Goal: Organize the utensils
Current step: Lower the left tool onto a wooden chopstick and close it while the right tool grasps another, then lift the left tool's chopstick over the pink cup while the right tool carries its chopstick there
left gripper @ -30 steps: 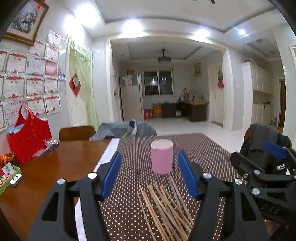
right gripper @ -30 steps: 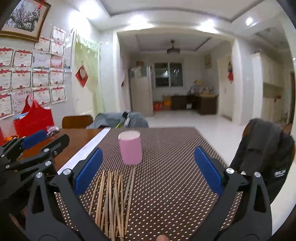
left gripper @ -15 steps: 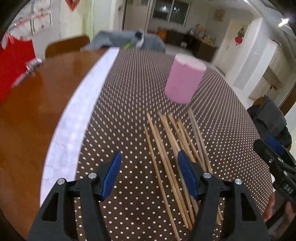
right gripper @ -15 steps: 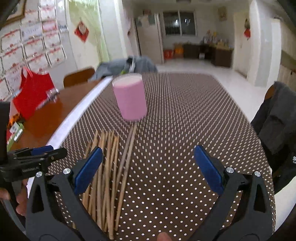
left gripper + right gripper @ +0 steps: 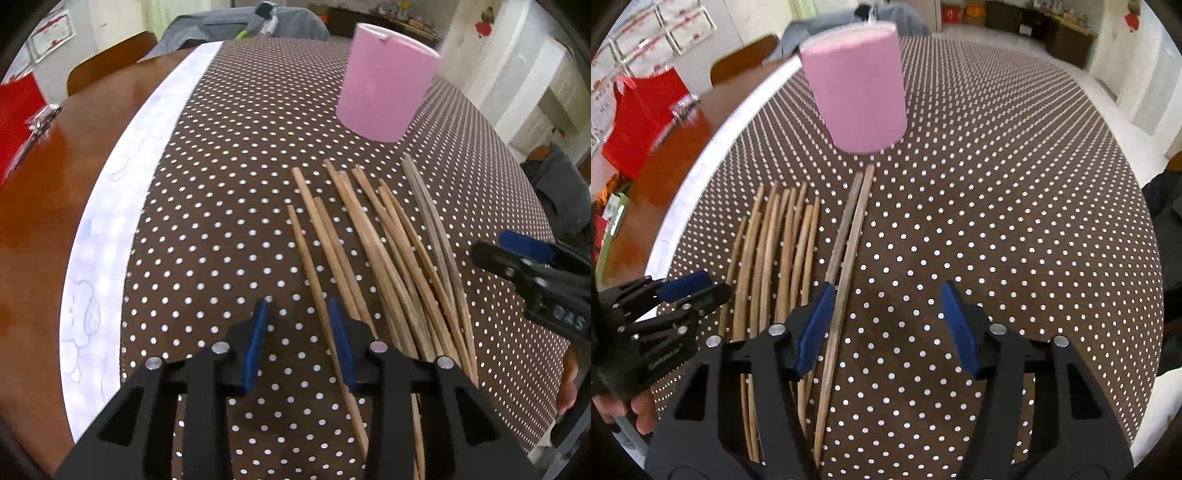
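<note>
Between the blue pads of the left gripper, partly spread, the leftmost wooden chopstick is lying untouched on the dotted brown tablecloth. Rightward, the right gripper is hanging wide apart, with the grey chopstick pair passing just inside its left pad. Beyond both, the remaining chopsticks are fanning toward the upright pink cup.
</note>
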Demonstrator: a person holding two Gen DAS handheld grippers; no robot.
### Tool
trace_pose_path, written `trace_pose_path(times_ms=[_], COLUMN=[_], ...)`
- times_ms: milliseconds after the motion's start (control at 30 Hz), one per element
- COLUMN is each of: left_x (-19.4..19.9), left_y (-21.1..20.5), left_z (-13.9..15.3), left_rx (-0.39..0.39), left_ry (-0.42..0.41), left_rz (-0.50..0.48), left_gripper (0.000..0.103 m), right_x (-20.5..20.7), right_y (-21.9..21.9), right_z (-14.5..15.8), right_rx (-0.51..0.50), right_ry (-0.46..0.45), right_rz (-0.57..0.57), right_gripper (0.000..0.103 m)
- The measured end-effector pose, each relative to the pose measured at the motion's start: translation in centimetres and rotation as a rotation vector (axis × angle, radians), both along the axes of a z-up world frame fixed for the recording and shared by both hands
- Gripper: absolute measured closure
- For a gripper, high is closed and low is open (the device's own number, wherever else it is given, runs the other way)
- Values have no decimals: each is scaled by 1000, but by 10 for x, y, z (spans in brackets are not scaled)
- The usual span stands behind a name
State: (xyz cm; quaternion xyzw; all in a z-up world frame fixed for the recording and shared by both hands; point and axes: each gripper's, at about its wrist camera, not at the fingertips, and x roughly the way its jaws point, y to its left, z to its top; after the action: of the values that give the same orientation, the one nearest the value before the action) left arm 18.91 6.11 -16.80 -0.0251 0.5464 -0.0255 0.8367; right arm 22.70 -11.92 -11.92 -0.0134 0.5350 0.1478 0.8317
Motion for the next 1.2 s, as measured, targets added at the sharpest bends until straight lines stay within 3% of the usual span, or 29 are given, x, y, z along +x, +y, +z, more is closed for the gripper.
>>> trace_pose_path(times_ms=[100, 233, 500, 567, 733, 867, 1067, 1200], left_x=[7, 17, 12, 11, 22, 30, 29, 13], left_y=[0, 7, 0, -3, -8, -5, 10, 20], left_z=[0, 2, 3, 3, 1, 0, 1, 19], left_rx=[42, 1, 46, 72, 65, 42, -55, -113], left_ry=[10, 38, 56, 58, 52, 36, 13, -65], left_rz=[11, 18, 8, -4, 14, 38, 65, 63], left_gripper=[86, 88, 88, 88, 93, 97, 97, 97], right_x=[8, 18, 39, 44, 60, 76, 86, 76], right_y=[7, 11, 50, 58, 87, 80, 46, 29], right_z=[-4, -8, -25, -28, -36, -37, -36, -33], right_rx=[-39, -43, -99, -126, -195, -175, -85, -17], right_ry=[46, 96, 108, 108, 105, 112, 105, 75], right_rz=[18, 26, 44, 54, 63, 37, 17, 7], right_gripper=[47, 51, 55, 65, 77, 93, 97, 97])
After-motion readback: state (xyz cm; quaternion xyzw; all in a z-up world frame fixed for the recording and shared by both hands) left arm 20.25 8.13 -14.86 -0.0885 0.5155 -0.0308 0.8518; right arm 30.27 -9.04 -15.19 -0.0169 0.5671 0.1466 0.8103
